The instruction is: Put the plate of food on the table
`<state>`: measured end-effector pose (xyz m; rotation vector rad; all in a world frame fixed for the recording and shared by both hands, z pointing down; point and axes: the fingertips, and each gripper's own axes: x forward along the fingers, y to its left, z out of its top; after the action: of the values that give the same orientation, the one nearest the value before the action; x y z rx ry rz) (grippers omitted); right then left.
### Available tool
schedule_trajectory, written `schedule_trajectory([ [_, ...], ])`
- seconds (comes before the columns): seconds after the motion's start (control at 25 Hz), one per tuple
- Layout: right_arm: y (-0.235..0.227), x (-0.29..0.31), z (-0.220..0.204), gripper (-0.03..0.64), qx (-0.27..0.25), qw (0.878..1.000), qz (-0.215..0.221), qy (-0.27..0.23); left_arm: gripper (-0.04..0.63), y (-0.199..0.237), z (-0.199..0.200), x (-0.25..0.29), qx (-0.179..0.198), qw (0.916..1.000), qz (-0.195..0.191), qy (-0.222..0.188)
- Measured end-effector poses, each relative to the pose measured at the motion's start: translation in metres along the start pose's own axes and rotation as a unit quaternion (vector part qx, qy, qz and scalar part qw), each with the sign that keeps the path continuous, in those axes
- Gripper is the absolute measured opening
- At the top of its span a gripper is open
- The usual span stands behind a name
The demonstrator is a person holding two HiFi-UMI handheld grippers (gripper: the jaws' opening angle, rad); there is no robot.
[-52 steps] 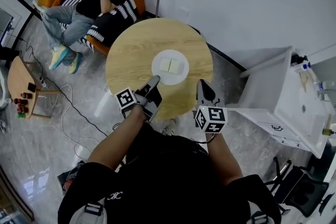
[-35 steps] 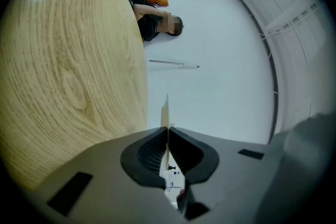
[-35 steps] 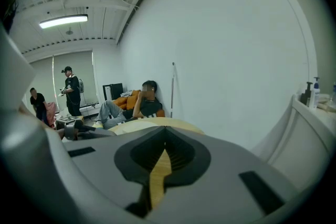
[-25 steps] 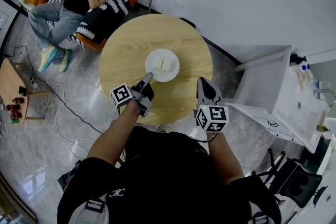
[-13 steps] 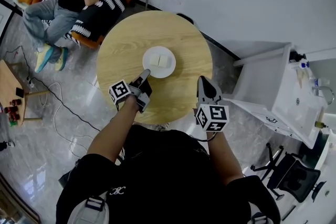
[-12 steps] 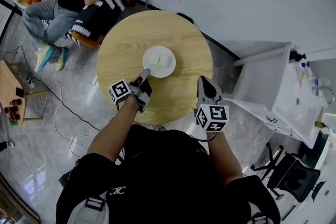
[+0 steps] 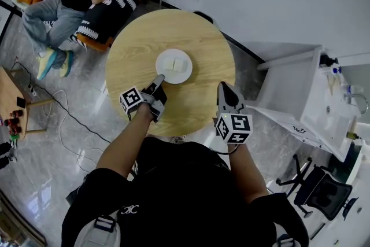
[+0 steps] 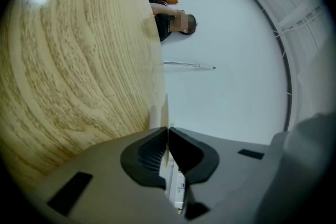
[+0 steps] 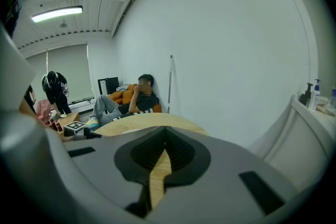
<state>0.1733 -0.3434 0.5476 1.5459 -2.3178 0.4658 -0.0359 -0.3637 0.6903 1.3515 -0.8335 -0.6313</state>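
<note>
Head view — plate (image 7: 184,74) in left gripper (image 7: 158,80)

— What's the person wearing?
— A black short-sleeved shirt (image 7: 173,194) with a small white mark (image 7: 127,217) low on the back. Grey straps (image 7: 104,229) with dark buckles sit at the shoulders.
— And the tools?
— The left gripper (image 7: 160,78) is dark grey, with a left marker cube (image 7: 132,102) of black-and-white squares. The right gripper (image 7: 223,88) is lighter grey, and its right marker cube (image 7: 234,128) is alike. Both have black ribbed pads (image 8: 147,152) set in grey shells.
</note>
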Motion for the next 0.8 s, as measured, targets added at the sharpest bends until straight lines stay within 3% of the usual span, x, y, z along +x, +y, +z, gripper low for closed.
schedule_trajectory([
  [0.4,0.001,0.009,0.003,0.008,0.01,1.0,-0.005,0.003,0.017,0.007,0.005,0.005,-0.009,0.9999,0.009,0.004],
  [0.8,0.005,0.013,0.001,0.008,0.019,1.0,-0.008,0.008,0.015,0.021,0.003,0.004,-0.012,0.9974,0.068,0.019],
])
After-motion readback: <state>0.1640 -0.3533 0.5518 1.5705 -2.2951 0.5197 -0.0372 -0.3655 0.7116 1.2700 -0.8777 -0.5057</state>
